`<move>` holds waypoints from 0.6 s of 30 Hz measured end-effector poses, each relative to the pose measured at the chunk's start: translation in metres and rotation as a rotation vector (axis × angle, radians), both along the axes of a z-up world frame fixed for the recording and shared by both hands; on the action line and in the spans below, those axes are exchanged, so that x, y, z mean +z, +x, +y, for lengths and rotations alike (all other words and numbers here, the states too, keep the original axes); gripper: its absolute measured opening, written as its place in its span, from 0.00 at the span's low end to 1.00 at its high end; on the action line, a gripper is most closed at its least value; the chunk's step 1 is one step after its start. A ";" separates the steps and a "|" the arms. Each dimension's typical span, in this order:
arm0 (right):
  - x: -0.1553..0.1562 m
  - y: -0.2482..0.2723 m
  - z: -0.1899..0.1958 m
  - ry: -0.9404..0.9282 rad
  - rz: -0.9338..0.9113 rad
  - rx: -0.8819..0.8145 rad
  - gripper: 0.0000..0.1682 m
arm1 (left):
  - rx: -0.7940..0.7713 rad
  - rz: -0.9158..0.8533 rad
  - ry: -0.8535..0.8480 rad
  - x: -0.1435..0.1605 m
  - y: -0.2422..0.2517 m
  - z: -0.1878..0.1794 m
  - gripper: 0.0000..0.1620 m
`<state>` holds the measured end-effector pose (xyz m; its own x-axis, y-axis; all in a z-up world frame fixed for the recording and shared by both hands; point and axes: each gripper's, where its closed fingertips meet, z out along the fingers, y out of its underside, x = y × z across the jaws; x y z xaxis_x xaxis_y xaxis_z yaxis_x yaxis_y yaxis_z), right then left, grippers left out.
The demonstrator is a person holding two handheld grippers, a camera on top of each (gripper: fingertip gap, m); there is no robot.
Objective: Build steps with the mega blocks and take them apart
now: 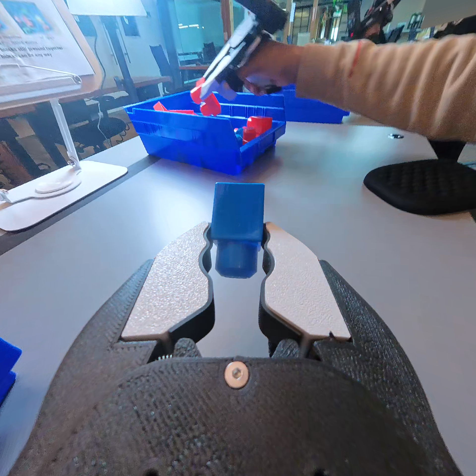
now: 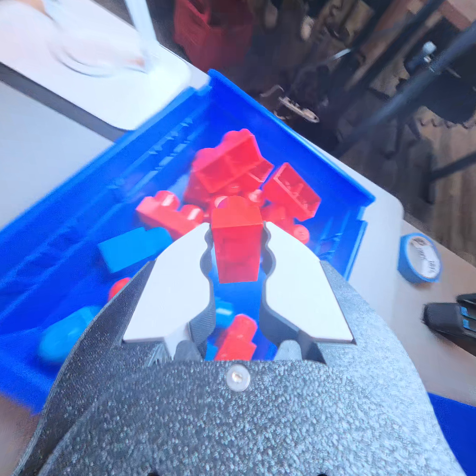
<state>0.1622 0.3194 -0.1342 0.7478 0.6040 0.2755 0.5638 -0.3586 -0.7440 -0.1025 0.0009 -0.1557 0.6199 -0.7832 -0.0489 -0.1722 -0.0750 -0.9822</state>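
Note:
My left gripper [image 1: 237, 228] is shut on a blue block [image 1: 237, 213], held over the grey table [image 1: 334, 257] with its stud pointing back at the camera. My right gripper [image 2: 237, 228] is shut on a red block [image 2: 235, 244] and hangs above the blue bin [image 2: 90, 206], which holds several red blocks [image 2: 229, 162] and blue blocks [image 2: 134, 247]. In the left wrist view the right gripper [image 1: 203, 96] shows over that bin [image 1: 195, 144], with red blocks [image 1: 257, 127] inside.
A white stand base [image 1: 59, 185] with a paper sheet [image 1: 38, 38] is at the left. A black pad [image 1: 422, 185] lies right. A blue tape roll [image 2: 418, 260] and a black tool [image 2: 453, 322] lie right of the bin. A second blue bin [image 1: 314, 110] stands behind. The grippers' ends are close to 40 cm from one another.

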 end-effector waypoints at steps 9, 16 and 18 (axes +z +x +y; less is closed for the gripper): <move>-0.001 0.049 0.083 0.067 -0.182 -0.237 0.25 | -0.016 0.030 -0.019 -0.012 0.000 0.002 0.22; 0.036 0.013 0.052 0.145 -0.022 -0.079 0.27 | -0.031 0.031 -0.018 -0.013 0.005 0.000 0.22; 0.048 -0.023 0.019 0.147 0.056 0.069 0.27 | -0.030 0.041 -0.012 -0.014 0.006 -0.001 0.22</move>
